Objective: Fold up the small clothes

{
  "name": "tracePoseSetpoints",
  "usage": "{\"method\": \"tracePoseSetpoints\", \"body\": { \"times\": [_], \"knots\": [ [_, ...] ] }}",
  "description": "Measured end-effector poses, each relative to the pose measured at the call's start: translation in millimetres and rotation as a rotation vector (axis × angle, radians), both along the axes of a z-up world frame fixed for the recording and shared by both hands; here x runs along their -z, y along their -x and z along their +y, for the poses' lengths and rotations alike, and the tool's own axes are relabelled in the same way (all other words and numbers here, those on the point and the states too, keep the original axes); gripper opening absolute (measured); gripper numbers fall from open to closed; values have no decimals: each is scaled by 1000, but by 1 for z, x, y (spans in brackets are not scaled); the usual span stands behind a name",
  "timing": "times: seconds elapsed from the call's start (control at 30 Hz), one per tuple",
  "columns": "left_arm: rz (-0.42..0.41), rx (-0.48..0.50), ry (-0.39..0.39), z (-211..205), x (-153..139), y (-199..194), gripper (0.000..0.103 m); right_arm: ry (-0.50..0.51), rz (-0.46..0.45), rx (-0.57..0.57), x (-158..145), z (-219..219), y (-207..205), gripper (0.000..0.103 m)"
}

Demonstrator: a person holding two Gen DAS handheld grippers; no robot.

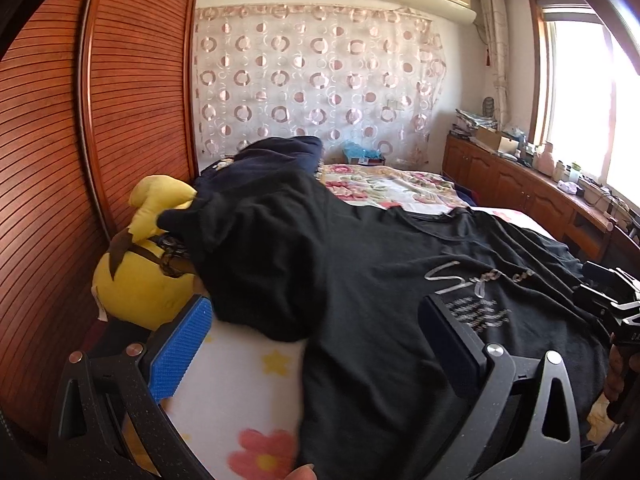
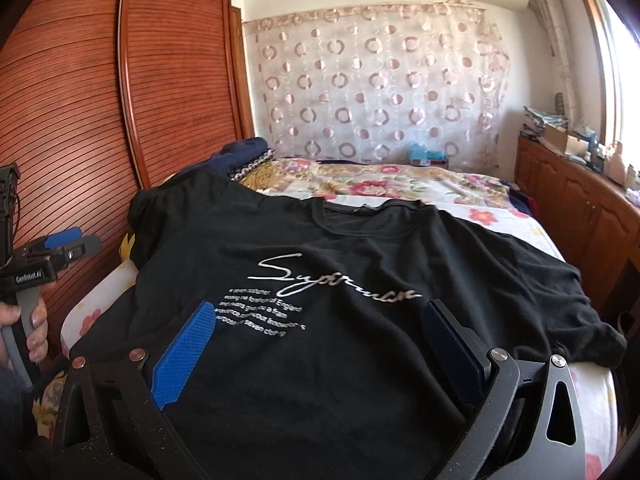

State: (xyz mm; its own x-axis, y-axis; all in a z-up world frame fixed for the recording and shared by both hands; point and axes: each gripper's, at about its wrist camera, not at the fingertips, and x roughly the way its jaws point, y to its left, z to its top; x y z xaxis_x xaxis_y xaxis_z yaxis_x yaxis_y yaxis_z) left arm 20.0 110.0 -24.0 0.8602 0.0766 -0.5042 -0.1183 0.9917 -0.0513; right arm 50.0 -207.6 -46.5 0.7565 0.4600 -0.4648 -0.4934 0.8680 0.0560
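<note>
Both grippers, left gripper (image 1: pixel 316 332) and right gripper (image 2: pixel 320 336), hover with jaws spread wide, gripping nothing; the black T-shirt (image 2: pixel 360 264) lies flat, print up, on the floral bed (image 2: pixel 500 216). Risk: its left sleeve (image 1: pixel 256 264) is bunched against the yellow plush toy (image 1: pixel 136 280); folding without smoothing it would likely trap a crease.

sunlit window (image 1: pixel 576 96), slatted wardrobe (image 1: pixel 100 92), possibly sheer curtain (image 2: pixel 372 84).

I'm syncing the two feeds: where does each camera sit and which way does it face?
Left wrist: on the left gripper, jaws open, facing the T-shirt's left sleeve and a yellow plush; a fingertip shows.
Right wrist: on the right gripper, jaws open, facing the shirt's print; a hand shows.
Shared: shirt, bed, curtain, wardrobe.
</note>
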Motion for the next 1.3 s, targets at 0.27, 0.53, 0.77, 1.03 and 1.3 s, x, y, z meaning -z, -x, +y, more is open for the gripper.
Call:
{"method": "tracePoseSetpoints", "body": {
  "times": [0.27, 0.53, 0.77, 1.03, 1.3],
  "knots": [
    [53, -31, 18, 53, 15, -25, 90, 36, 3, -80, -3, 9, -20, 102],
    [90, -26, 75, 94, 20, -58, 66, 73, 20, -157, -5, 17, -32, 102],
    [125, -72, 71, 119, 18, -90, 45, 83, 24, -191, -8, 16, -44, 102],
    [169, -39, 70, 125, 28, -110, 33, 90, 24, -206, -6, 14, -41, 102],
    [118, -5, 42, 108, 18, -92, 5, 83, 29, -184, -7, 14, -44, 102]
  ]
}}
